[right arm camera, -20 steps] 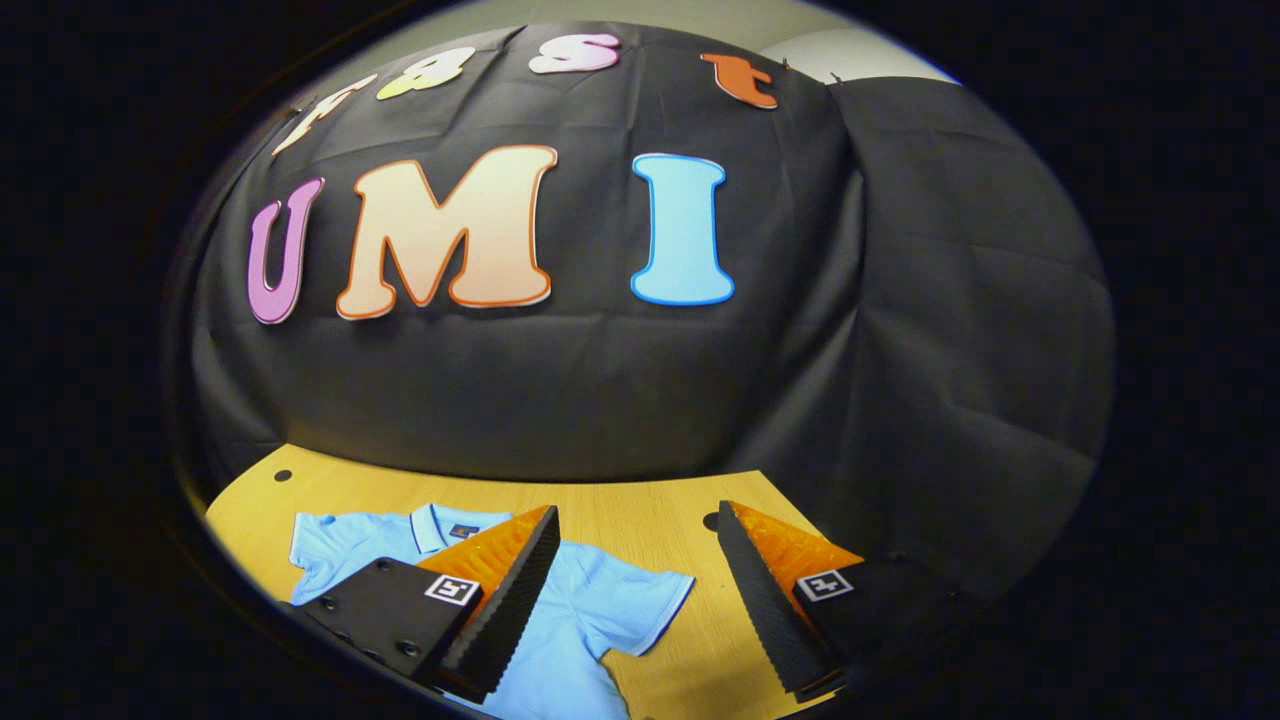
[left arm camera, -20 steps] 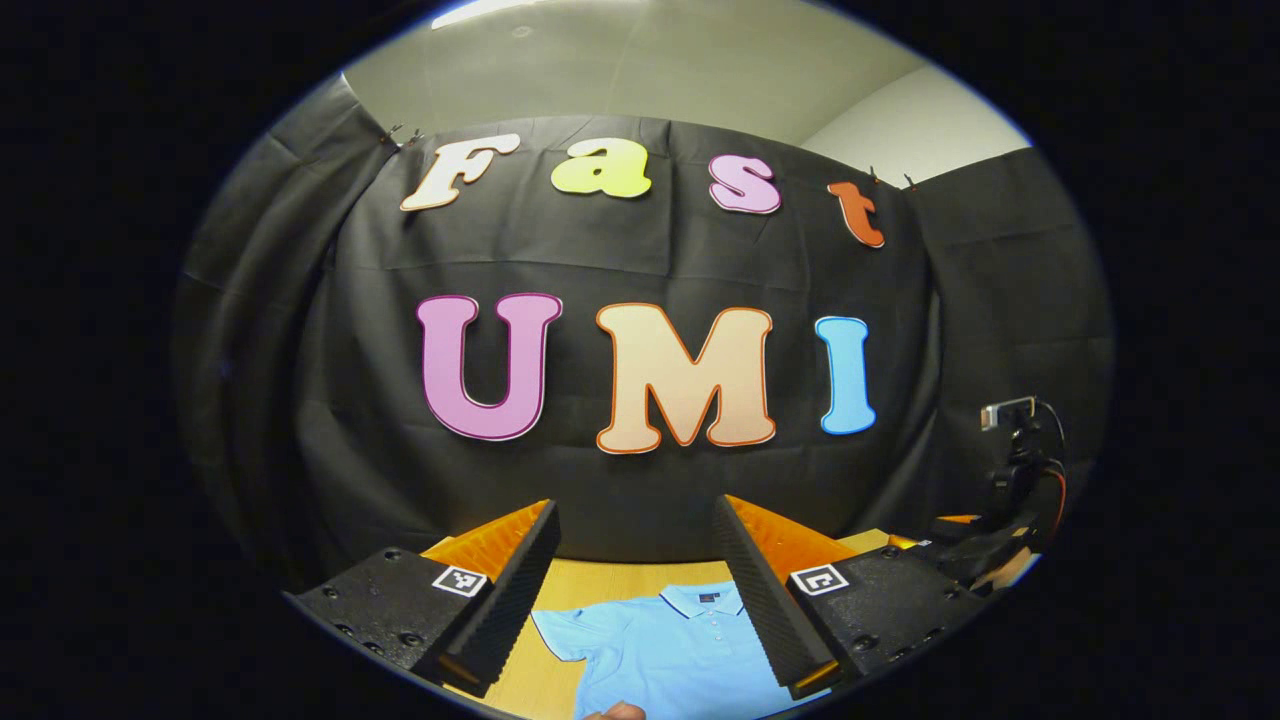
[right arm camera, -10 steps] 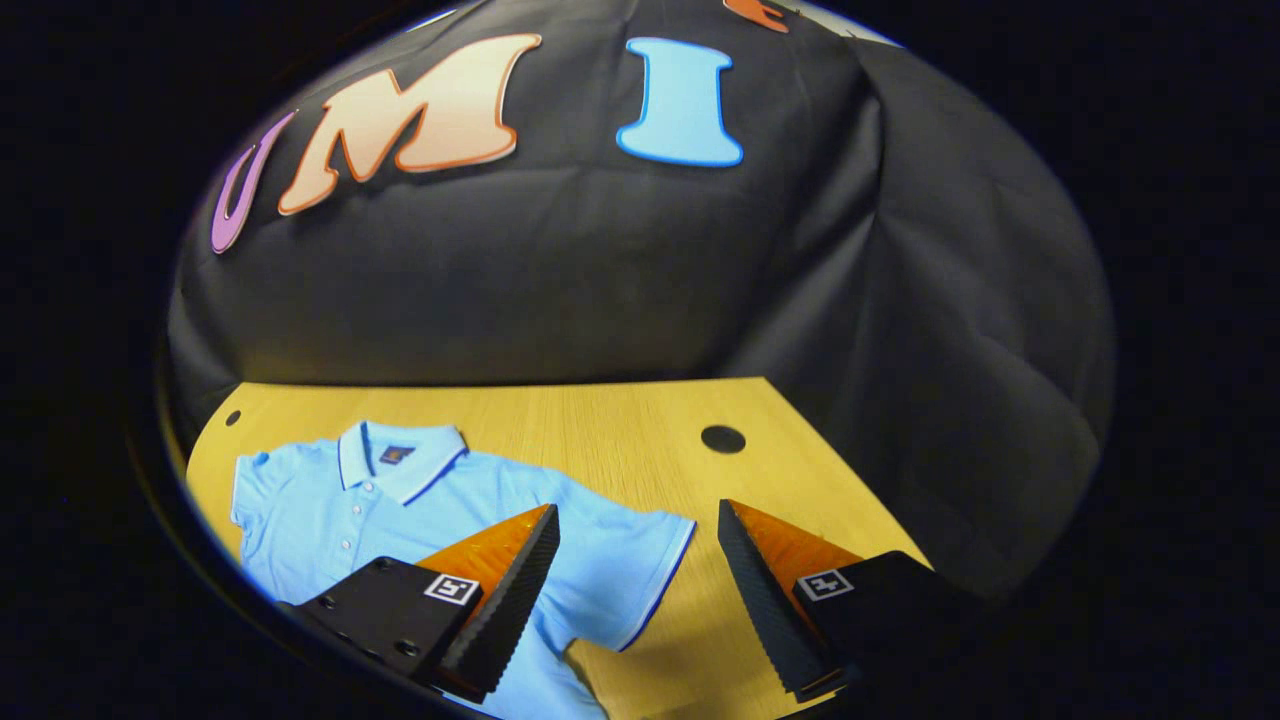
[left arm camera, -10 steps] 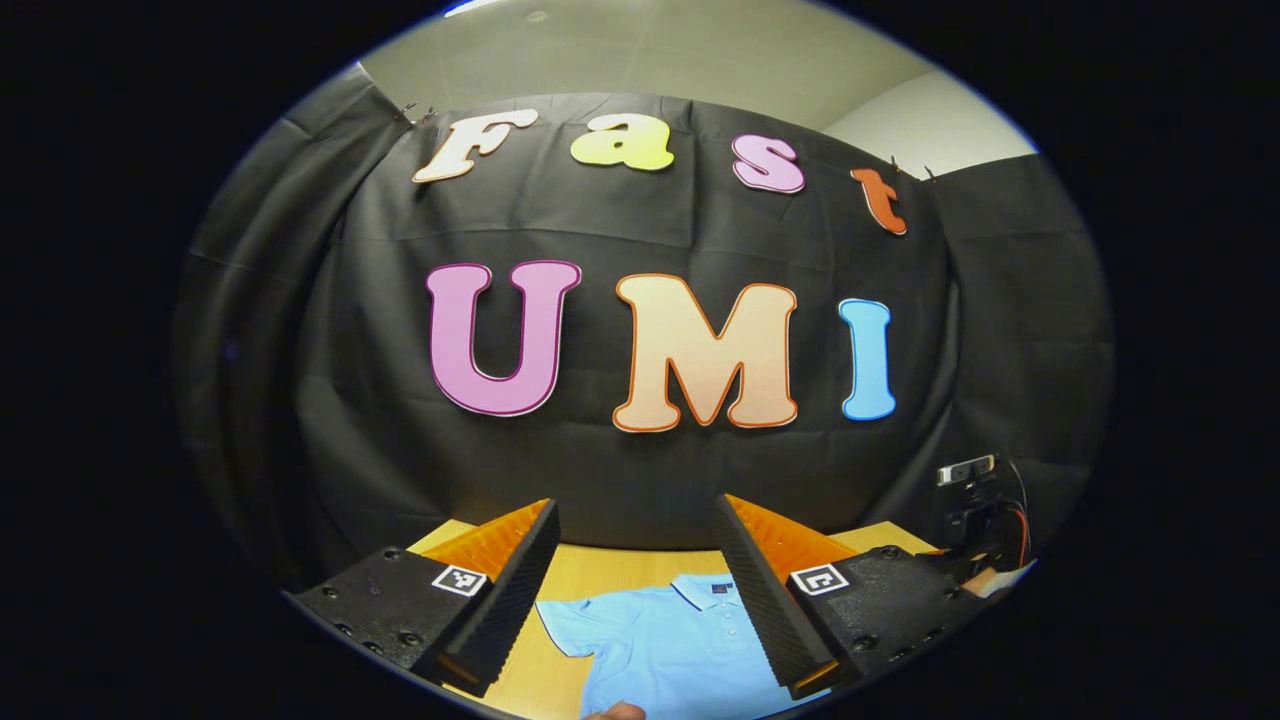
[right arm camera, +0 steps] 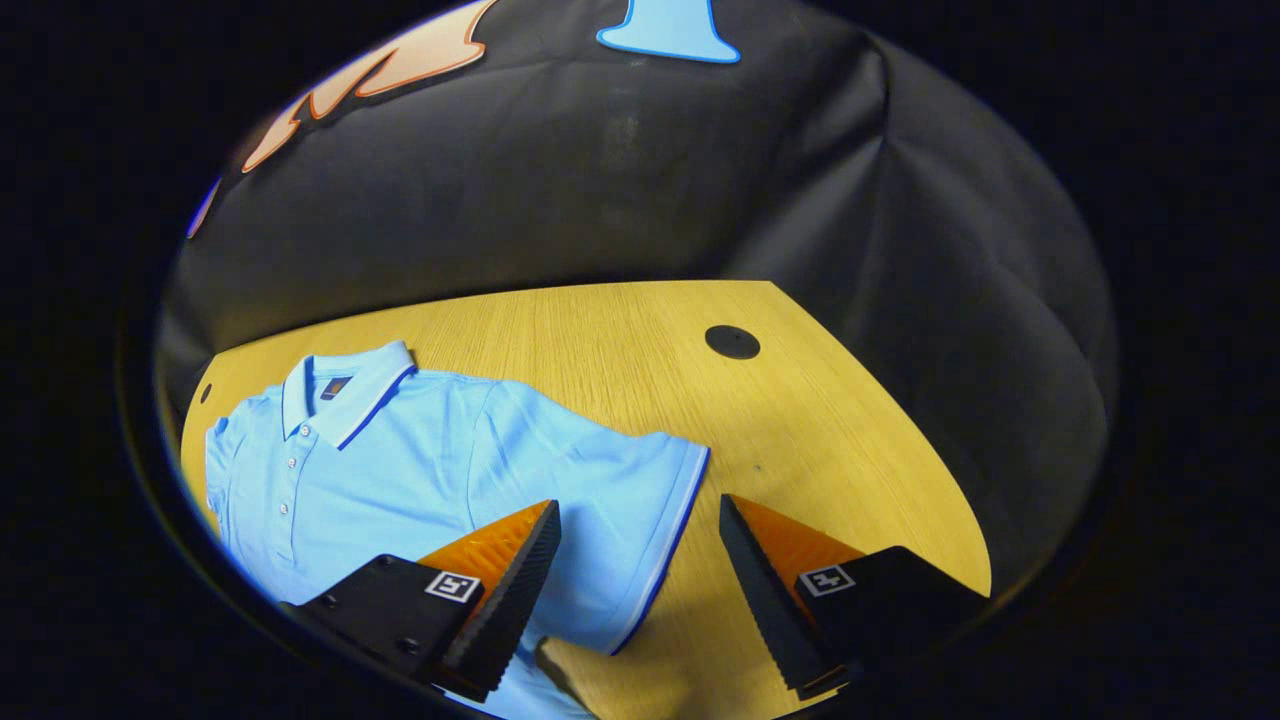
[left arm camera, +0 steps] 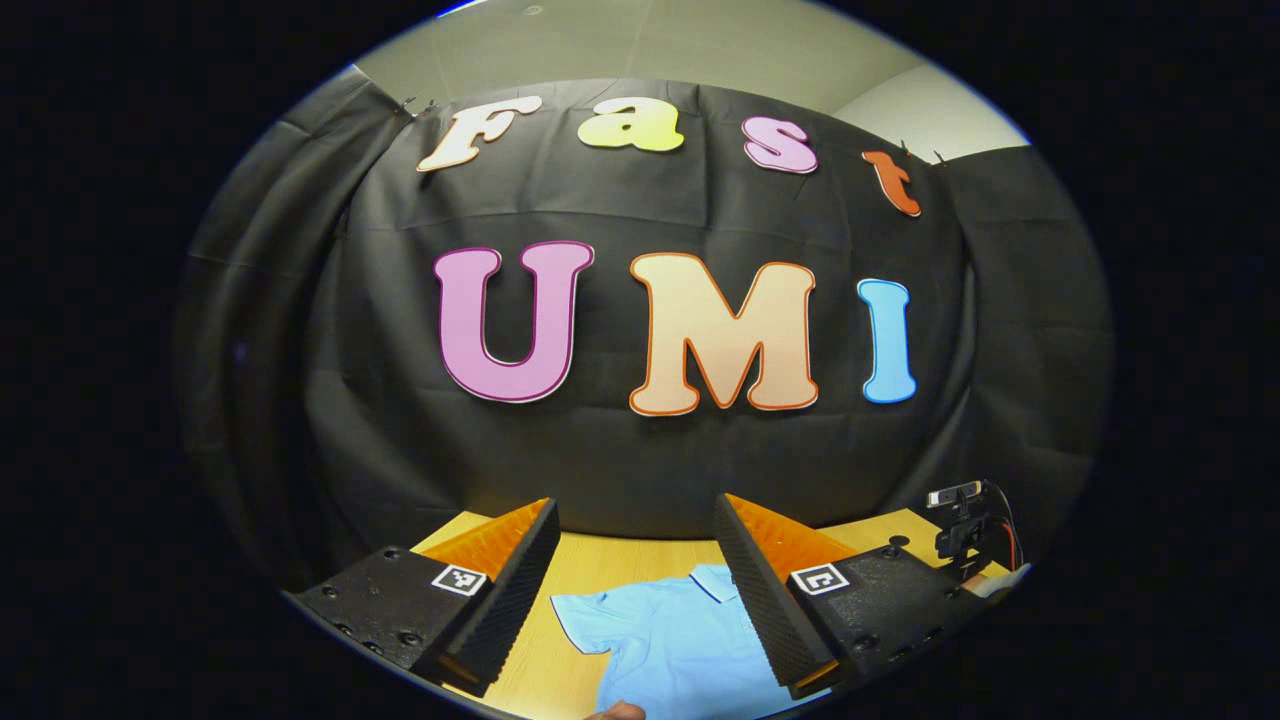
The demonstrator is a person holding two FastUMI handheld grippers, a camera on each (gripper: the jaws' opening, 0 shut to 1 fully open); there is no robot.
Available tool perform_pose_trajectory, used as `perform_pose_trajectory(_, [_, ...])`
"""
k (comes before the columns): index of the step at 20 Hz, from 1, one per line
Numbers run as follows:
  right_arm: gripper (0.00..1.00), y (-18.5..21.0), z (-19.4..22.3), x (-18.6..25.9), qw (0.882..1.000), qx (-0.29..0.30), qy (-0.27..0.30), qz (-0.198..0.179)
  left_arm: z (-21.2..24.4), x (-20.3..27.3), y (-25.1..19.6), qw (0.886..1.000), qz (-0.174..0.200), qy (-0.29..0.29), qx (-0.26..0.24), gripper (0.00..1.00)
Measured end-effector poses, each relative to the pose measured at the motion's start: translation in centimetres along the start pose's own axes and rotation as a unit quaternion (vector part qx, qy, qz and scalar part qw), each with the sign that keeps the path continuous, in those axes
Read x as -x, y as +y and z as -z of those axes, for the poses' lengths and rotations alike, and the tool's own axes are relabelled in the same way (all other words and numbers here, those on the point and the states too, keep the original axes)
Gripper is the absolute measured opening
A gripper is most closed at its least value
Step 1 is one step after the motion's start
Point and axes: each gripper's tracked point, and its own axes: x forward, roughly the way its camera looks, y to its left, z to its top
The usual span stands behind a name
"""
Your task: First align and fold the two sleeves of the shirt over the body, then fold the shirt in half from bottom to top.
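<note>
We found one shirt lying flat and face up on the table, collar toward the far wall, both sleeves spread out and unfolded. No fold had been made.

The right gripper hung above the sleeve on the right side of the shirt, jaws apart and empty, straddling the sleeve's hem; we could not tell whether either finger touched the cloth. The left gripper was held higher, aimed more at the wall than at the table, jaws likewise apart and empty, with the shirt showing between its fingers.

Risks, in our judgement:
- The right gripper may close on the hem alone and let the thin cloth slip, or bite through to the body layer and drag the whole shirt, since nothing pins it down
- The left gripper sat well off its sleeve; if one sleeve is folded before the other is gripped, the two may not align
- A fingertip at the near edge of the left gripper view lay close to the shirt and could catch it

Count: one shirt, two sleeves, two grippers, one table, two dark holes in the tabletop, one small camera on a stand at the right
</note>
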Motion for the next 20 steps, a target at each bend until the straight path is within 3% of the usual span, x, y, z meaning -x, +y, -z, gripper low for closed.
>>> perform_pose_trajectory(4, [0.96, 1.0, 0.8, -0.5, 0.999, -0.017, 0.018, -0.021, 0.4, -0.3, 0.0, 1.0, -0.001, 0.006, 0.0, 0.94])
perform_pose_trajectory(6, [0.82, 1.6, 0.9, -0.7, 0.999, -0.03, 0.022, -0.035, 0.6, -0.4, 0.0, 1.0, -0.001, 0.01, 0.003, 0.94])
perform_pose_trajectory(8, [0.62, 2.3, 0.9, -0.8, 0.998, -0.036, 0.02, -0.048, 0.7, -0.2, -0.1, 1.0, -0.002, 0.016, 0.008, 0.94])
perform_pose_trajectory(9, [0.39, 2.8, 0.9, -0.7, 0.997, -0.041, 0.021, -0.056, 0.9, -0.2, -0.1, 1.0, -0.002, 0.018, 0.01, 0.94])
perform_pose_trajectory(10, [0.29, 3.0, 0.8, -0.6, 0.997, -0.046, 0.022, -0.057, 1.0, -0.3, -0.1, 1.0, -0.003, 0.02, 0.01, 0.94])
perform_pose_trajectory(11, [0.1, 3.1, 0.8, -0.7, 0.997, -0.051, 0.022, -0.058, 1.0, -0.4, 0.1, 1.0, -0.004, 0.02, 0.011, 0.94])
perform_pose_trajectory(15, [0.06, 4.3, -0.5, 0.4, 0.994, -0.072, 0.014, -0.076, 0.9, -0.2, 0.4, 1.0, -0.012, 0.018, 0.009, 0.94])
perform_pose_trajectory(20, [0.06, 8.4, -4.3, 3.5, 0.982, -0.122, -0.028, -0.141, 1.7, -0.3, 0.9, 0.999, -0.014, 0.027, 0.018, 0.94])
